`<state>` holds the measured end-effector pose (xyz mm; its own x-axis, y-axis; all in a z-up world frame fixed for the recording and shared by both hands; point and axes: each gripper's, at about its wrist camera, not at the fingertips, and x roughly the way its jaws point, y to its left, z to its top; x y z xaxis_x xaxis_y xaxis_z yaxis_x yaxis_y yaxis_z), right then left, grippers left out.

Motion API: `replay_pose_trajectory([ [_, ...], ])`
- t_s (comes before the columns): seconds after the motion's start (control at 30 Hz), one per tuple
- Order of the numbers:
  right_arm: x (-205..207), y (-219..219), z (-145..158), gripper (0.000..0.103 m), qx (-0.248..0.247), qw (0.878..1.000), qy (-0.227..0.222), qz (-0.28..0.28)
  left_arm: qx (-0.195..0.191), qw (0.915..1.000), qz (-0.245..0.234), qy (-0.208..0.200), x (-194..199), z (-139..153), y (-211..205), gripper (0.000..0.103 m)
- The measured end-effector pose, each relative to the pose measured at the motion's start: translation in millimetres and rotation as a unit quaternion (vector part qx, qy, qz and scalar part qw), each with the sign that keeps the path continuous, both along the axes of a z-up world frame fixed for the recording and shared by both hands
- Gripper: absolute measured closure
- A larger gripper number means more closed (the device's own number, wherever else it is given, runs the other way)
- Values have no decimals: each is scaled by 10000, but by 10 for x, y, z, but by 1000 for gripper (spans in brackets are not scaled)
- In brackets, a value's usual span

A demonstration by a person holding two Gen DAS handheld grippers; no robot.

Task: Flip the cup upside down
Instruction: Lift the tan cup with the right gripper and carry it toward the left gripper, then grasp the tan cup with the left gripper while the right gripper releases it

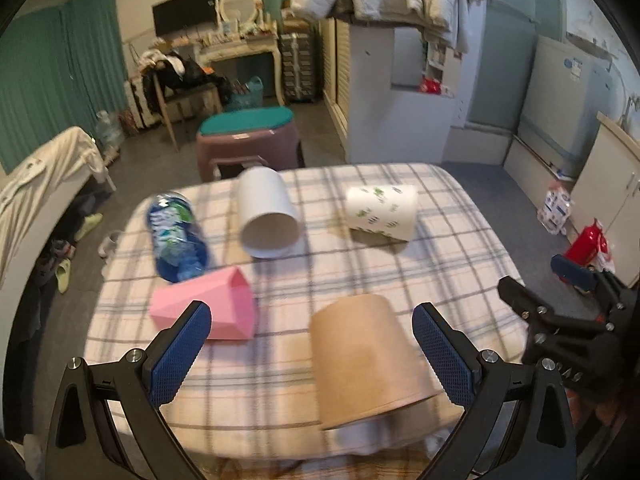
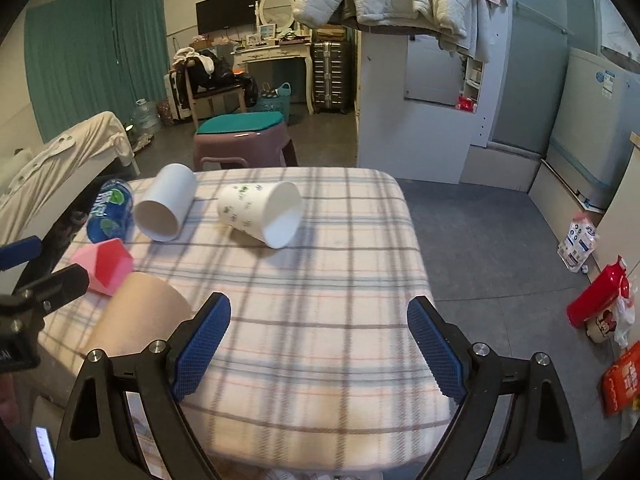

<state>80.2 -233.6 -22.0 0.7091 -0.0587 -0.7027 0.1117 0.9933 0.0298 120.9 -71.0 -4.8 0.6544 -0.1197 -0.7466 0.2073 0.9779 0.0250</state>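
Nearest, left gripper (image 1: 312,356) spread wide, blue pads on either side of a brown paper cup (image 1: 368,356) without touching it. Cup lying on its side at the near edge of the plaid-covered table (image 2: 320,320), rim overhanging slightly. Right gripper (image 2: 320,344) likewise open and holding nothing, above bare cloth to the cup's right. Further in, near the left edge, a pink faceted cup (image 1: 208,308) and a blue bottle (image 1: 178,236), both lying down. Toward the far edge, a plain white cup (image 1: 268,216) and a green-printed white cup (image 2: 260,212), also tipped over.
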Motion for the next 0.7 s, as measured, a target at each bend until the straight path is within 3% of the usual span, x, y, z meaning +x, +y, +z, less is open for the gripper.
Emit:
replay_pose_trajectory([
  [0.33, 159, -241, -329, 13, 360, 9989, 298, -64, 31, 9954, -44, 954, 345, -358, -231, 0],
  [0.7, 227, -239, -486, 13, 451, 9979, 444, -139, 107, 9864, -100, 1637, 632, -595, -258, 2],
])
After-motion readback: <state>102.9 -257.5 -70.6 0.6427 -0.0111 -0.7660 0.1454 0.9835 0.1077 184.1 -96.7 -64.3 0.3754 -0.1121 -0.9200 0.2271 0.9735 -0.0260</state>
